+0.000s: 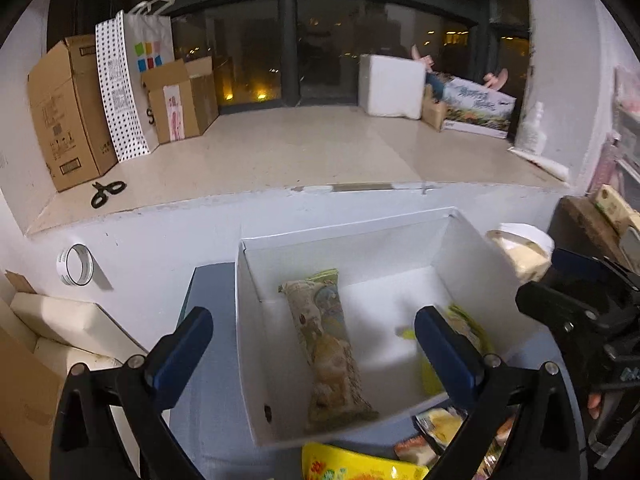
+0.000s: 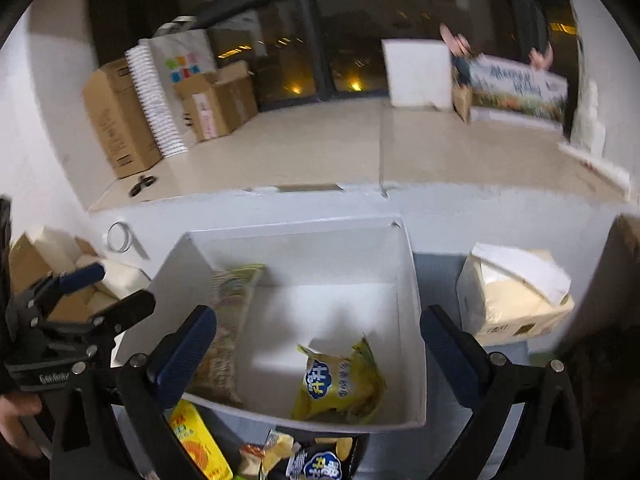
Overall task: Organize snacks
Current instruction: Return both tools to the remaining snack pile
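Loose snack packets [image 2: 304,460] lie nearest, on the blue-grey table [image 1: 212,400] just in front of the white box [image 1: 248,320]; among them a yellow packet [image 2: 200,444] at near left and a dark packet [image 2: 320,466] beside it. Left gripper [image 1: 314,350]: fingers [image 1: 180,352] spread wide apart, holding nothing, poised over the near edge of the box. Right gripper [image 2: 318,354]: fingers [image 2: 448,352] likewise apart and empty, one on each side of the box's near rim. Inside the box: a long beige packet [image 1: 328,344] lying lengthwise along the left side; a yellow-green packet [image 2: 340,384] at the near right corner, apart from the first. Right of the box, a white carton [image 2: 516,292] with an opened top stands on the table. Far behind, on the pale ledge [image 1: 300,148]: cardboard boxes [image 1: 68,112] and a spotted paper bag [image 1: 128,88] at left, black scissors [image 1: 106,192] near the ledge's front edge, a white foam block [image 1: 390,84] at right; a tape roll [image 1: 76,266] rests against the wall below the ledge.
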`<state>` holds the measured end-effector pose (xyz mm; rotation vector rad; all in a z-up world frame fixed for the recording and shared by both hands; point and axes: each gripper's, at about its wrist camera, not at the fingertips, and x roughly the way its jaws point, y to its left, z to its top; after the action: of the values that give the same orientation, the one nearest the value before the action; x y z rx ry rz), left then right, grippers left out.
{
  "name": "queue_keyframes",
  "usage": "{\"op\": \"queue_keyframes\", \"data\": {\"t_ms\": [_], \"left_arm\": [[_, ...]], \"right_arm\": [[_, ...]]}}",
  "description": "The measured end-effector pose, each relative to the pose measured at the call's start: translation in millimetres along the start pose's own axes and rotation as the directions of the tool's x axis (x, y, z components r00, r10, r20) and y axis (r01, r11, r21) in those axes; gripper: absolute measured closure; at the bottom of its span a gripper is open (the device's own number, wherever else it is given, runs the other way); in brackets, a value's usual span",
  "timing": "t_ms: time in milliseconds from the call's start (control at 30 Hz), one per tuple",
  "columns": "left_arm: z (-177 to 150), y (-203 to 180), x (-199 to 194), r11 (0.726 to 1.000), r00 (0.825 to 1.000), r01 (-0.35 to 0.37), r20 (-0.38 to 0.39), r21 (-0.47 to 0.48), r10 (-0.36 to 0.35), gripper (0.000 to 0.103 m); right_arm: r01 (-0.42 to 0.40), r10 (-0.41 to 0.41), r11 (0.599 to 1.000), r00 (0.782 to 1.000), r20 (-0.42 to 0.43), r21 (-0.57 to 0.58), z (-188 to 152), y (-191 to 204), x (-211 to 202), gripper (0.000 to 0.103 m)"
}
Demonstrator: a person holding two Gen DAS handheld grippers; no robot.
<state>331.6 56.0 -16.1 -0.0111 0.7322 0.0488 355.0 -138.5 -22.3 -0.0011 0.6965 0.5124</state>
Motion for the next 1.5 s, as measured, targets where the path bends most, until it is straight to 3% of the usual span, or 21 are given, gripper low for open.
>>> {"op": "queue_keyframes", "data": {"t_ms": [133, 200, 333, 500, 600, 667, 833, 967, 1100, 1200, 1333, 1500], "left_arm": [[-17.7, -6.6, -47.2, 0.999, 0.996, 0.007, 0.09, 0.035, -0.01, 0.0], [-31.5, -7.2, -78.6, 0.999, 0.987, 0.039, 0.157, 0.038, -0.045, 0.0], [-64.1, -7.6, -130.2, 0.993, 0.97, 0.113, 0.212, 0.029, -0.116, 0.0], [-111.0, -5.7, -158.8, 0.989, 0.97, 0.149, 0.195, -0.001, -0.146, 0.0], [-136.7, -12.5, -165.4, 0.986, 0.975, 0.164, 0.15, 0.011, -0.163, 0.0], [-151.5, -18.1, -176.7, 0.978, 0.968, 0.21, 0.135, 0.011, -0.21, 0.0], [-184.2, -46.7, -216.8, 0.974, 0.957, 0.218, 0.184, 0.059, -0.226, 0.0], [-204.6, -54.2, -230.9, 0.967, 0.95, 0.242, 0.185, 0.078, -0.252, 0.0], [-212.9, -46.5, -223.7, 0.974, 0.962, 0.221, 0.156, 0.05, -0.226, 0.0], [-212.0, -37.2, -216.3, 0.972, 0.962, 0.236, 0.142, 0.003, -0.234, 0.0], [-213.7, -31.4, -214.2, 0.975, 0.965, 0.222, 0.146, -0.01, -0.218, 0.0], [-213.9, -24.5, -214.1, 0.976, 0.965, 0.218, 0.152, -0.018, -0.213, 0.0]], "right_arm": [[-0.051, 0.05, 0.999, 0.996, 0.07, 0.009, -19.3, 7.8, -38.2, 0.0], [-0.07, 0.066, 0.997, 0.991, 0.115, 0.024, -31.1, 8.0, -61.3, 0.0], [-0.107, 0.096, 0.992, 0.982, 0.161, 0.061, -55.4, 1.9, -104.1, 0.0], [-0.132, 0.114, 0.986, 0.979, 0.17, 0.1, -88.0, -2.4, -149.3, 0.0], [-0.077, 0.069, 0.996, 0.987, 0.147, 0.05, -113.3, 5.9, -170.7, 0.0], [-0.048, 0.045, 0.999, 0.989, 0.143, 0.019, -136.9, 13.5, -183.7, 0.0], [0.044, -0.044, 0.999, 0.994, 0.104, -0.002, -192.6, 27.9, -198.8, 0.0], [0.041, -0.038, 0.999, 0.993, 0.108, -0.024, -226.7, 28.1, -201.5, 0.0], [0.078, -0.077, 0.997, 0.996, 0.047, -0.002, -225.8, 21.7, -186.7, 0.0], [0.044, -0.044, 0.999, 0.999, 0.03, 0.022, -222.5, 19.4, -178.1, 0.0], [0.019, -0.019, 0.999, 1.0, 0.003, -0.027, -211.2, 26.6, -158.4, 0.0], [-0.046, 0.046, 0.999, 0.998, -0.044, -0.009, -173.4, 22.3, -111.9, 0.0]]}}
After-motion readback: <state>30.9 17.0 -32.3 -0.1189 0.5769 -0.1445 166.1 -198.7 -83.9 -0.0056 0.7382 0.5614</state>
